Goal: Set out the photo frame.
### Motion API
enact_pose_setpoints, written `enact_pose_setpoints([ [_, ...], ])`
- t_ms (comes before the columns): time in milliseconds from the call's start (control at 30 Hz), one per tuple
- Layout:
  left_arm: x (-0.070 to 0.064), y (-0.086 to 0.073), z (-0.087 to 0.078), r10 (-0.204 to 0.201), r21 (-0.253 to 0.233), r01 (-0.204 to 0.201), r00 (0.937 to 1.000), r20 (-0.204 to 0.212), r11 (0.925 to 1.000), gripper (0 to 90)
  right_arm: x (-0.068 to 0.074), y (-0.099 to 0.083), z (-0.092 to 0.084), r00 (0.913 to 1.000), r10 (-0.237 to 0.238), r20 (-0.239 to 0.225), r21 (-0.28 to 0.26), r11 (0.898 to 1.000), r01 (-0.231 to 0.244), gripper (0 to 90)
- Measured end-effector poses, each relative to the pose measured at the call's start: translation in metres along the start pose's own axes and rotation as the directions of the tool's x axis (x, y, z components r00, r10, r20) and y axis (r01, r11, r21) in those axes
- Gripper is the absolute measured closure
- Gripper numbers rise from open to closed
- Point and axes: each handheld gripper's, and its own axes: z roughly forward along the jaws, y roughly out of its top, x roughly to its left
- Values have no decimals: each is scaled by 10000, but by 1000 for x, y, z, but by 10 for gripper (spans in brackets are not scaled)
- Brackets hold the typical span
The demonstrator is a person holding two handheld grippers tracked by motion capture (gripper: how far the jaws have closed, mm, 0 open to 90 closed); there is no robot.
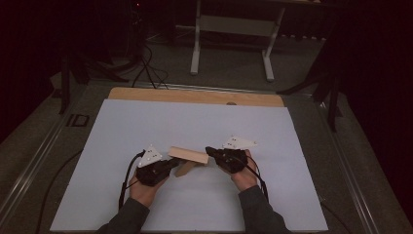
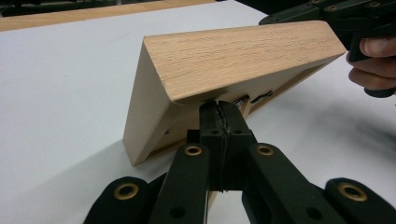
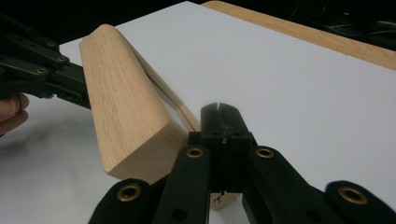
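A light oak block (image 1: 188, 155) with a rounded top and a thin wooden lip along its underside is held tilted over the white sheet (image 1: 146, 122), between my two grippers. My left gripper (image 1: 171, 165) is at its near left end. In the left gripper view its jaws (image 2: 219, 109) are pressed together under the block's (image 2: 243, 51) overhang, pinching the thin lip. My right gripper (image 1: 208, 150) holds the other end. In the right gripper view the jaws (image 3: 223, 114) are shut where the thin strip (image 3: 180, 109) runs in beside the block (image 3: 123, 102).
The white sheet covers a wooden tabletop (image 1: 195, 96) whose bare edge shows at the back. A pale metal stand (image 1: 234, 29) and cables (image 1: 146, 63) are on the dark floor beyond. Each gripper's cable trails back along the person's sleeves.
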Motion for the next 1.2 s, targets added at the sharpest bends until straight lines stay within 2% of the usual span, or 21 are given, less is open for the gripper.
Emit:
enact_pose_setpoints([
  [800,0,2,3,-133,-24,133,9999,-29,9999,896,8,-2,-4,9993,-332,-166,100,9994,334,897],
  [1200,-3,3,3,-65,-108,65,10000,-5,9999,896,14,-3,-4,9985,-491,-258,127,9987,494,897],
])
